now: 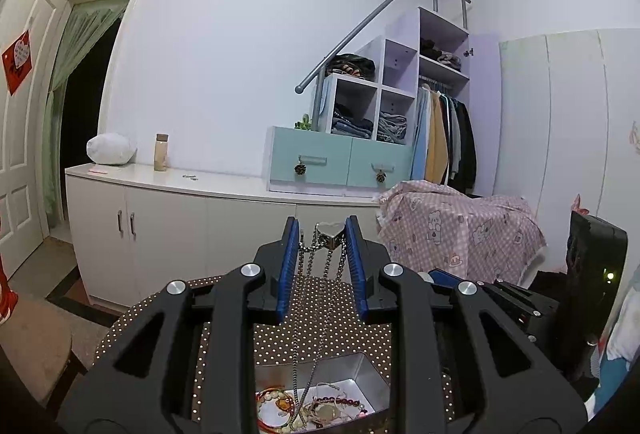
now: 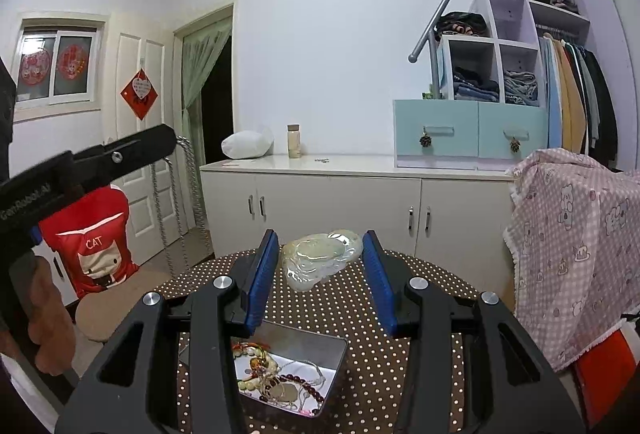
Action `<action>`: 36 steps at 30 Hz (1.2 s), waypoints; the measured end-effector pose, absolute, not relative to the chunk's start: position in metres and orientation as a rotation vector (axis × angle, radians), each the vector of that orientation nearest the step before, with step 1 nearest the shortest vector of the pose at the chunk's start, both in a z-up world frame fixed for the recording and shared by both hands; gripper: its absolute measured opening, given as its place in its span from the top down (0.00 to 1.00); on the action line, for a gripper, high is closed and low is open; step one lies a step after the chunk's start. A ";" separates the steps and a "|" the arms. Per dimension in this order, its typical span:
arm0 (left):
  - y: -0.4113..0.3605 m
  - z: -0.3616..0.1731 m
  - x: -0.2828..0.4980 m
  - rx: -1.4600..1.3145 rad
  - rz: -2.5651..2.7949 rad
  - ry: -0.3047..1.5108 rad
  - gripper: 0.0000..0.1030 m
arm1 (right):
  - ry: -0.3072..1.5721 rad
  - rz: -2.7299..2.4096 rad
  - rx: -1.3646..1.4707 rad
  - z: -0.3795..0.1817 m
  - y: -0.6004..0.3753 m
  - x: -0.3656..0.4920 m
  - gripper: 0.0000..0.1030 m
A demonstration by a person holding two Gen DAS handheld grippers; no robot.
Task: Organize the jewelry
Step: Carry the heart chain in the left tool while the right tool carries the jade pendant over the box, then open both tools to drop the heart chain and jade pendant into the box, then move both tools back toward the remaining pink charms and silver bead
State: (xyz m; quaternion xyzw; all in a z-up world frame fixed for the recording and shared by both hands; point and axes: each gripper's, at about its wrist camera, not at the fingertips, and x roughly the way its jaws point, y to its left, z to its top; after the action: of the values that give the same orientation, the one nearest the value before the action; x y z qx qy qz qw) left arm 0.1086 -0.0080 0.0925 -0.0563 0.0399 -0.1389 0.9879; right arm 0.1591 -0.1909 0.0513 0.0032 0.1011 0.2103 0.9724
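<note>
My left gripper [image 1: 322, 234] is shut on a silver heart pendant [image 1: 330, 233] of a ball-chain necklace [image 1: 307, 314]. The chain hangs down into a metal tin [image 1: 370, 374] that holds several bracelets and beads [image 1: 320, 408]. The tin stands on a round table with a brown polka-dot cloth [image 1: 344, 330]. In the right wrist view the left gripper [image 2: 170, 142] is raised at the left with the chain [image 2: 192, 194] hanging from it. My right gripper [image 2: 320, 246] is open and empty above the table, over the tin [image 2: 332, 362]. A clear plastic bag [image 2: 316, 266] lies beyond its fingertips.
A chair with a pink checked cover [image 2: 576, 242] stands to the right of the table. A red cat cushion [image 2: 94, 238] rests on a chair at the left. A white cabinet [image 2: 340, 206] with blue drawers [image 2: 468, 134] runs along the far wall.
</note>
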 end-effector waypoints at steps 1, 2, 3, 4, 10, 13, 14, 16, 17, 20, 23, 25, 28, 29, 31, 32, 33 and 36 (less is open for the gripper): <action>-0.008 0.094 0.109 -0.109 -0.282 0.076 0.76 | 0.200 0.424 0.004 0.052 -0.191 0.159 0.60; -0.009 0.095 0.110 -0.106 -0.282 0.072 0.76 | 0.197 0.423 0.001 0.053 -0.191 0.160 0.60; -0.010 0.096 0.110 -0.103 -0.282 0.069 0.76 | 0.193 0.422 -0.002 0.054 -0.191 0.160 0.60; -0.012 0.096 0.110 -0.100 -0.284 0.069 0.76 | 0.191 0.421 -0.001 0.054 -0.191 0.161 0.60; -0.015 0.078 0.119 -0.098 -0.282 0.124 0.76 | 0.231 0.419 0.017 0.042 -0.190 0.170 0.60; -0.014 0.064 0.125 -0.104 -0.268 0.169 0.76 | 0.271 0.424 0.030 0.029 -0.189 0.175 0.60; -0.013 0.056 0.128 -0.108 -0.260 0.195 0.76 | 0.283 0.424 0.033 0.025 -0.189 0.176 0.60; -0.012 0.046 0.133 -0.112 -0.247 0.234 0.76 | 0.315 0.426 0.035 0.015 -0.187 0.180 0.60; -0.010 0.038 0.136 -0.113 -0.237 0.261 0.76 | 0.332 0.425 0.037 0.010 -0.187 0.181 0.60; -0.007 0.021 0.144 -0.125 -0.221 0.322 0.76 | 0.373 0.427 0.036 0.000 -0.185 0.184 0.60; -0.003 0.010 0.150 -0.141 -0.213 0.365 0.76 | 0.401 0.433 0.034 -0.006 -0.183 0.186 0.60; -0.003 0.004 0.151 -0.147 -0.217 0.381 0.76 | 0.418 0.443 0.025 -0.009 -0.181 0.186 0.60; -0.004 0.001 0.153 -0.144 -0.222 0.395 0.72 | 0.412 0.453 0.010 -0.009 -0.178 0.182 0.59; -0.003 0.001 0.153 -0.142 -0.212 0.391 0.65 | 0.405 0.452 0.008 -0.008 -0.179 0.181 0.58; 0.000 0.001 0.149 -0.151 -0.200 0.370 0.31 | 0.388 0.453 0.007 -0.004 -0.181 0.177 0.49; 0.003 0.002 0.146 -0.163 -0.204 0.349 0.31 | 0.383 0.451 0.006 -0.003 -0.182 0.177 0.48; 0.004 0.003 0.143 -0.167 -0.215 0.341 0.31 | 0.377 0.447 0.002 -0.001 -0.183 0.176 0.46; 0.004 0.005 0.141 -0.155 -0.202 0.334 0.31 | 0.383 0.434 0.005 -0.002 -0.186 0.177 0.45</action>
State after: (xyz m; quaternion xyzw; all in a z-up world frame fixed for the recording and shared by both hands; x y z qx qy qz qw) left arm 0.1412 0.0045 0.0048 -0.0767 0.1660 -0.1003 0.9780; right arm 0.1766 -0.1858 -0.0018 0.0027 0.1889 0.2138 0.9584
